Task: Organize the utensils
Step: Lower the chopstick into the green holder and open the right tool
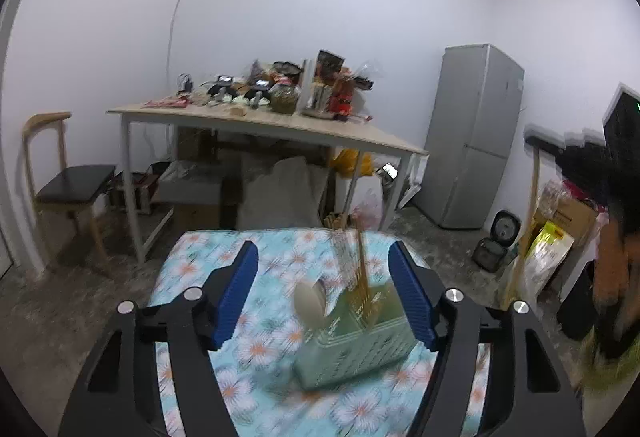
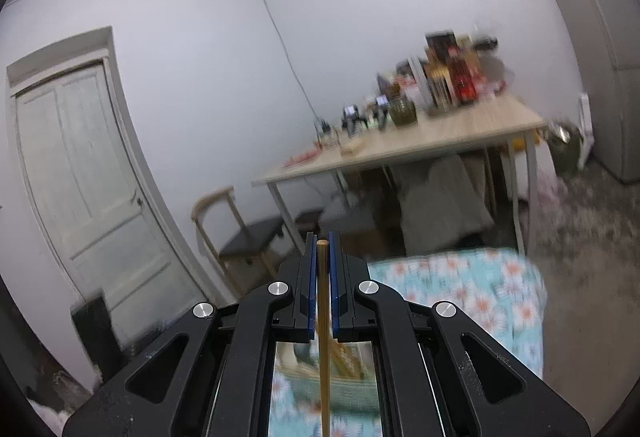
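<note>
The left gripper (image 1: pixel 324 297) is seen with its blue-padded jaws spread wide and nothing held; no pad touches anything. Between and beyond the jaws, a pale green perforated plastic utensil basket (image 1: pixel 356 353) stands on the table covered by a light blue floral cloth (image 1: pixel 256 353). A cream-coloured spoon (image 1: pixel 310 303) and a blurred bundle of wooden chopsticks (image 1: pixel 360 277) are lodged upright in the basket. The right gripper (image 2: pixel 323 269) is closed on a single slender wooden chopstick (image 2: pixel 323 317), clamped between the pads above the cloth.
</note>
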{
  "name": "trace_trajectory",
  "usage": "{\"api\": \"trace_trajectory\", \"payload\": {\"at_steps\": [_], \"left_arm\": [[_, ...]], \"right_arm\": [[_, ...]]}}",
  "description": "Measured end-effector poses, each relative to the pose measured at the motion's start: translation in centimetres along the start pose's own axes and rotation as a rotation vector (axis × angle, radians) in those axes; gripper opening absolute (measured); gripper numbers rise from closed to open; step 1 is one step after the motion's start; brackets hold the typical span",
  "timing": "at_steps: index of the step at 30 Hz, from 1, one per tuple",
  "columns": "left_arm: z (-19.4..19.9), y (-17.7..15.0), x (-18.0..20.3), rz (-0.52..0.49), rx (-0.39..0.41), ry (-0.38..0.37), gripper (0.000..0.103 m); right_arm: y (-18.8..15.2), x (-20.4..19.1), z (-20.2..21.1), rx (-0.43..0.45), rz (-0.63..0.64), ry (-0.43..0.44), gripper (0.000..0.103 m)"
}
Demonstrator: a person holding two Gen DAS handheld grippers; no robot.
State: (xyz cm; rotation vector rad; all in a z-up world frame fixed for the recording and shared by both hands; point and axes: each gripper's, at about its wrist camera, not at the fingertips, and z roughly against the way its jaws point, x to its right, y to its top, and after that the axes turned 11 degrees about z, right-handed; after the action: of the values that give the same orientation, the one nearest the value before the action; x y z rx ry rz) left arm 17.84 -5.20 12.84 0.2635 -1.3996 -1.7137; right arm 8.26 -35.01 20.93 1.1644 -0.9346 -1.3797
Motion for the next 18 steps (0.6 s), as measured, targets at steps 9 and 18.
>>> {"api": "trace_trajectory", "payload": {"at_steps": [9,18], "left_arm": [[4.6,-7.7,-9.0,0.129,-0.135,0.179,0.069],[6.3,-9.0,-11.2,0.186,-0.117,0.233,0.069]], "right_arm": [[2.6,-0.2,-7.4,0.037,0.077,-0.028,0.004],[-2.6,0.2,-12.9,-0.11,0.118,-0.108,0.004]]}}
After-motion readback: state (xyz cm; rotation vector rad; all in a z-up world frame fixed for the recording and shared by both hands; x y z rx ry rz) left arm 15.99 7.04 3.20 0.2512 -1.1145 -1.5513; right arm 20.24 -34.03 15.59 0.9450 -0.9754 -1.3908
